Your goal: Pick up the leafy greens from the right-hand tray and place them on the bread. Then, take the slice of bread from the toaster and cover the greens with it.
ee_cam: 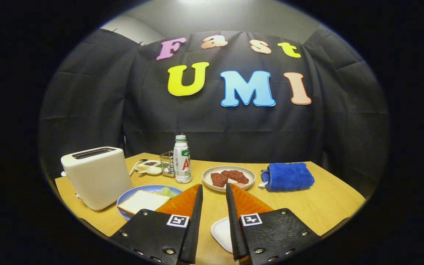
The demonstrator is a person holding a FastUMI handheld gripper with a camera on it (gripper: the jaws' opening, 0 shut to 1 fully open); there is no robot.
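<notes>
We count one toaster [98, 176], a smooth cream box with rounded corners and a single long slot on top, standing at the left of the wooden tabletop [329, 200]. Just beside it lies one round blue plate [131, 194] carrying one square slice of white bread [142, 200] with a pale crust; a bit of pale green, likely the leafy greens [167, 191], rests on the plate behind the slice, touching it.

Our gripper [213, 191] is released: its two flat, tapering fingers stand apart with bare tabletop between them, holding nothing. Between the fingers, low down, we see part of one small white tray [221, 232], smooth and rounded at the corner.

Beyond the fingertips sits one pale round dish [212, 184] with two or three reddish, rough-surfaced pieces of meat [232, 177]. One plastic bottle [182, 159] with a green cap stands upright to its left. Behind the bottle we make out one small divided dish [148, 167] and one clear holder [167, 162]. One folded blue towel [287, 176], soft and nubbly, lies to the right.
</notes>
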